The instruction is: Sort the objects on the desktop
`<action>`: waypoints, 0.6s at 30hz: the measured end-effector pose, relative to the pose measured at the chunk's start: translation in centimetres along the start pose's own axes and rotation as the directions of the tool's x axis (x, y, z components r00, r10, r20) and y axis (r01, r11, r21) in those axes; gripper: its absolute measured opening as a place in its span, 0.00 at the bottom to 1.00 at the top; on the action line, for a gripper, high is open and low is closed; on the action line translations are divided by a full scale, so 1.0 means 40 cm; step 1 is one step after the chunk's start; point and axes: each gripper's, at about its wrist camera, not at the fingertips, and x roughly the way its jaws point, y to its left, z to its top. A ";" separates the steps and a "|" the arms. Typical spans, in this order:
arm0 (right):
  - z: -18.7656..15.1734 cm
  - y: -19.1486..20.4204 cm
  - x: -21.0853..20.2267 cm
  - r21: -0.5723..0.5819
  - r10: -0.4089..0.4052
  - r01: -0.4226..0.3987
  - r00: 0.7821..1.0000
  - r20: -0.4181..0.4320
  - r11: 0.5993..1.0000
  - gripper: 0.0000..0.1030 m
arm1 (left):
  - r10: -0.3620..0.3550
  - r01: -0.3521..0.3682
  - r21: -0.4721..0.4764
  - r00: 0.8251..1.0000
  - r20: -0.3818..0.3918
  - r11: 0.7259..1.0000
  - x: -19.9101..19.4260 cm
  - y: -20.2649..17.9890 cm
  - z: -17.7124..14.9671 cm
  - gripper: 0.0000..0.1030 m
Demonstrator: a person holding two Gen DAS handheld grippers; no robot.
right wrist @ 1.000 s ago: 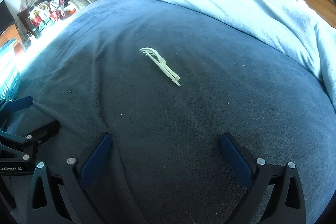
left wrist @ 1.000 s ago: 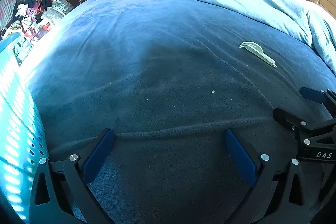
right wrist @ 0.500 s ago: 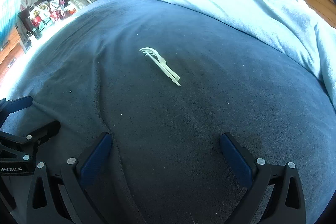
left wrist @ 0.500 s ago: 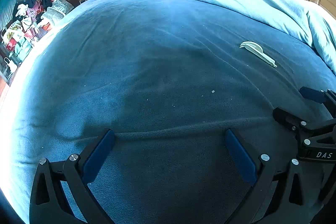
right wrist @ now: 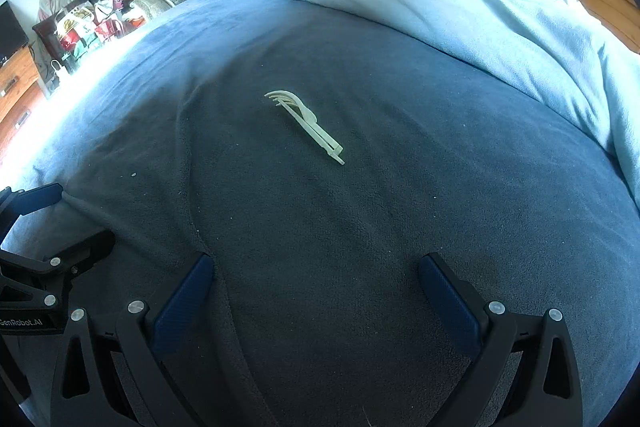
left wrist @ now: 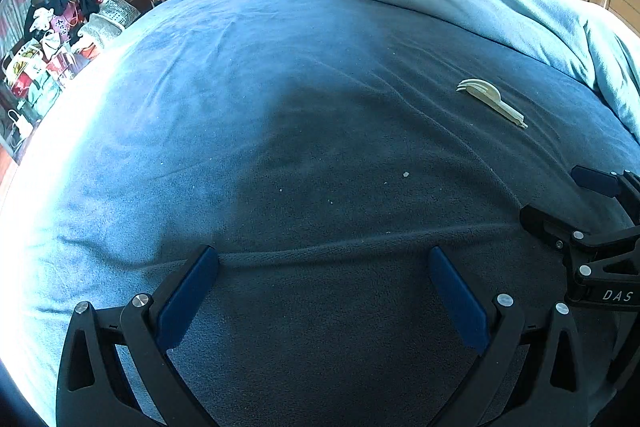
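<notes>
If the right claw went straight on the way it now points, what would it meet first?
Probably the pale plastic cutlery, lying almost dead ahead of the open right claw on the blue blanket. Nothing else shows in between, though depth is unclear.

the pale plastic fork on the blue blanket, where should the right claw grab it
Grip the fork mid-handle, coming straight down with the right claw, jaws across its width. It lies flat and diagonal on the blanket, tines far-left; the straight handle is narrowest.
</notes>
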 end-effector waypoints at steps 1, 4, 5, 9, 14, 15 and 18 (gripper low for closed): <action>0.000 0.000 0.000 0.000 0.000 0.000 1.000 0.000 1.000 1.00 | 0.000 0.000 0.000 1.000 0.000 1.000 0.000 0.000 0.000 0.99; 0.000 0.000 0.000 0.000 0.000 0.000 1.000 0.000 1.000 1.00 | 0.000 0.000 0.000 1.000 0.000 1.000 -0.001 0.000 -0.001 0.99; 0.000 0.000 0.000 0.000 0.000 0.000 1.000 0.000 1.000 1.00 | 0.000 0.000 0.000 1.000 0.000 1.000 -0.001 0.000 -0.001 0.99; 0.000 0.000 0.000 0.000 0.000 0.000 1.000 0.000 1.000 1.00 | 0.000 0.000 -0.001 1.000 0.000 1.000 -0.001 0.001 -0.001 0.99; 0.000 0.001 0.000 0.000 0.000 0.000 1.000 0.000 1.000 1.00 | 0.000 0.000 -0.001 1.000 0.000 1.000 -0.002 0.001 -0.002 0.99; 0.000 0.000 -0.001 0.000 0.000 0.000 1.000 0.000 1.000 1.00 | 0.000 0.000 -0.001 1.000 0.000 1.000 -0.002 0.001 -0.002 0.99; 0.000 0.001 -0.001 0.000 0.000 0.000 1.000 0.000 1.000 1.00 | 0.000 0.000 -0.001 1.000 0.000 1.000 -0.002 0.001 -0.003 0.99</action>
